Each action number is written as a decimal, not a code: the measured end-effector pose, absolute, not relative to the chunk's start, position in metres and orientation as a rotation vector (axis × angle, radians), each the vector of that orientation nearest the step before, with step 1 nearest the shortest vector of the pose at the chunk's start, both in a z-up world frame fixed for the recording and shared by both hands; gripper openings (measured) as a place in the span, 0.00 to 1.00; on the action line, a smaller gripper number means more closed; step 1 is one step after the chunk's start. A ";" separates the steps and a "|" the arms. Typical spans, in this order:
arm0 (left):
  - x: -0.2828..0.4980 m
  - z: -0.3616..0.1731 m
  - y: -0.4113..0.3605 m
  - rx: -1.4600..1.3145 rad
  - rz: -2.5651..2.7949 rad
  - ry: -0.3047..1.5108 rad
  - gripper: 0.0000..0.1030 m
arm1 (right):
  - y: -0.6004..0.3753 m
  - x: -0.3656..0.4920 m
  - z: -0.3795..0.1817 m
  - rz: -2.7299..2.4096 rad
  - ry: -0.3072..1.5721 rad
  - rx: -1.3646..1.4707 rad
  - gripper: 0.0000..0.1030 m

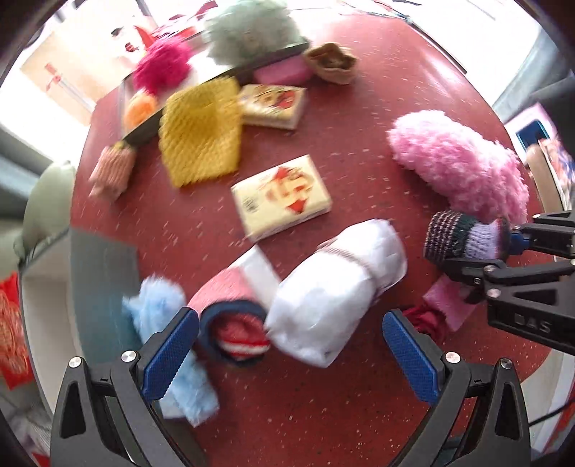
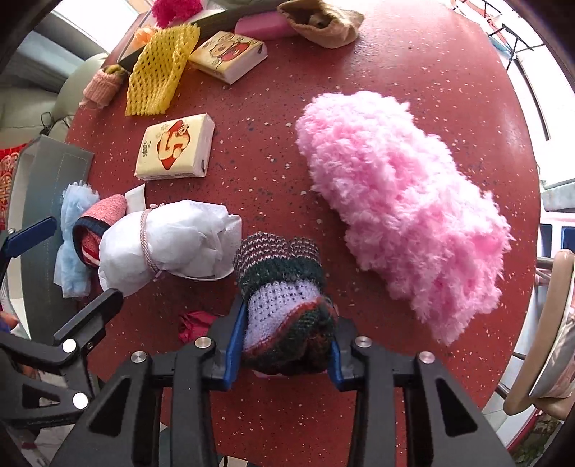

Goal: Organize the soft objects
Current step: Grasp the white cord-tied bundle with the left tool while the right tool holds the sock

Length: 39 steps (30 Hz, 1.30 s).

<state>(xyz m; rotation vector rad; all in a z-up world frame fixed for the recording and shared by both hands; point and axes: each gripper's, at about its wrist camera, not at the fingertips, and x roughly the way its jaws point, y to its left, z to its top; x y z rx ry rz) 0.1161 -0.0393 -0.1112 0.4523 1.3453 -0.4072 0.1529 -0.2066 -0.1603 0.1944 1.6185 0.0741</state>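
My right gripper [image 2: 285,341] points down at the red table [image 2: 395,54] and is shut on a knitted roll [image 2: 284,287] of lilac, dark green and striped wool; both blue pads press its sides. In the left wrist view that knitted roll [image 1: 463,237] sits in the right gripper [image 1: 503,248] at the right edge. My left gripper [image 1: 289,323] is open, hanging over a white plastic bundle [image 1: 334,287] tied with cord and a red rolled sock [image 1: 233,323] with a navy cuff. Nothing is between its pads. A light-blue fluffy piece [image 1: 161,312] lies by its left finger.
A big pink fluffy piece [image 2: 402,201] lies right of the knitted roll. Two tissue packs [image 2: 176,147] [image 2: 230,54], a yellow foam net [image 2: 158,72], a tan sock [image 2: 323,21] and a pink sponge [image 2: 262,23] lie farther back. A grey bin [image 1: 104,287] stands at the table's left edge.
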 end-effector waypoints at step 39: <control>0.139 -0.181 -0.136 0.473 -0.445 1.548 0.43 | -0.299 0.070 -0.137 -0.099 1.577 0.441 0.41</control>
